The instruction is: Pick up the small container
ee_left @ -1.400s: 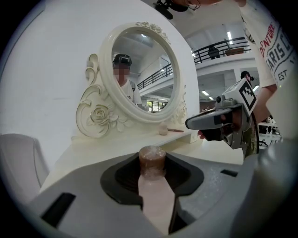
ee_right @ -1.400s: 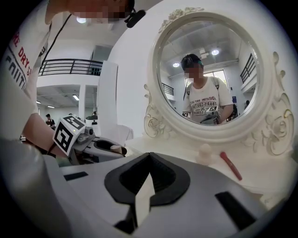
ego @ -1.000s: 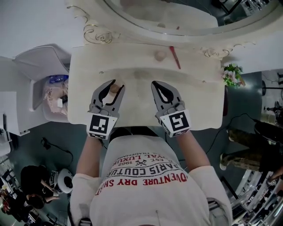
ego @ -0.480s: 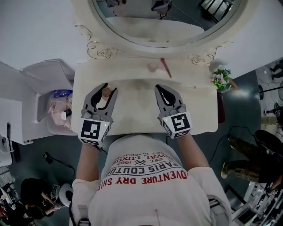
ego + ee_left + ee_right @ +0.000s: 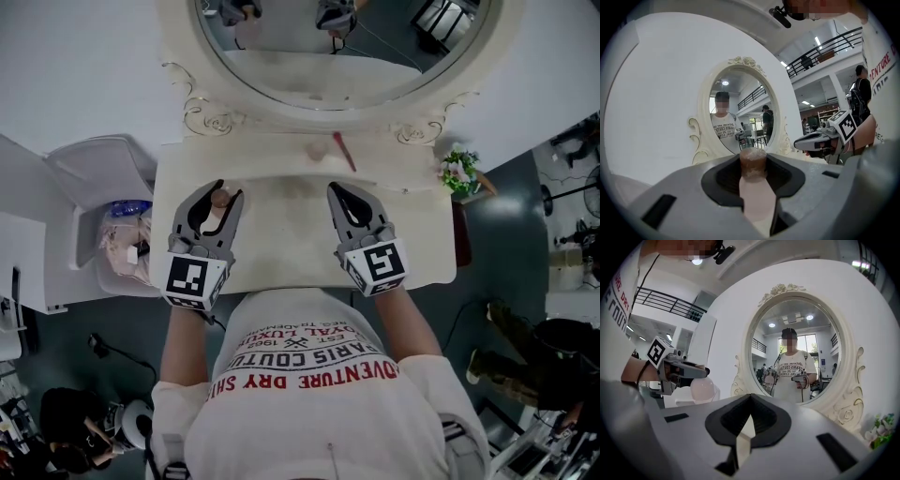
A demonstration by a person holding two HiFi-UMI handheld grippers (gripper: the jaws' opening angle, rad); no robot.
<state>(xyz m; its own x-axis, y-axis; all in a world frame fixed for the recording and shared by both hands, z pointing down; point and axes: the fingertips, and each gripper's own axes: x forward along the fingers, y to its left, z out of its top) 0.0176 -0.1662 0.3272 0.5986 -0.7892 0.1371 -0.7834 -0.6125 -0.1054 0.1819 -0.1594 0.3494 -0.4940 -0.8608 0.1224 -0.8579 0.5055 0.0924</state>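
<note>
The small container (image 5: pixel 753 165), a pale pink bottle with a brown cap, is clamped between the jaws of my left claw (image 5: pixel 223 191). In the left gripper view the jaws press its sides and the cap stands just past the tips, in line with the jaws.

Against a second ago the grip looks the same, but the claw has carried the bottle sideways. It was nearer the middle of the counter (image 5: pixel 281 234); now it hangs over the left part, near the left edge and roughly midway between front and back. The left gripper view shows only the mirror (image 5: pixel 337 56) and the wall behind the bottle, with no counter beneath it. So I judge it is off the surface and the pick-up is essentially done; what remains is holding it steady.

My right claw (image 5: pixel 334 187) is closed on nothing, with its jaws together at the tips. It sits over the counter right of centre, well apart from the bottle, and has hardly shifted.

Further out, a red stick (image 5: pixel 344 150) and a small pink round thing (image 5: pixel 318 149) lie by the back edge under the mirror. Neither is near a claw. A sprig of flowers (image 5: pixel 459 171) stands at the back right corner.
</note>
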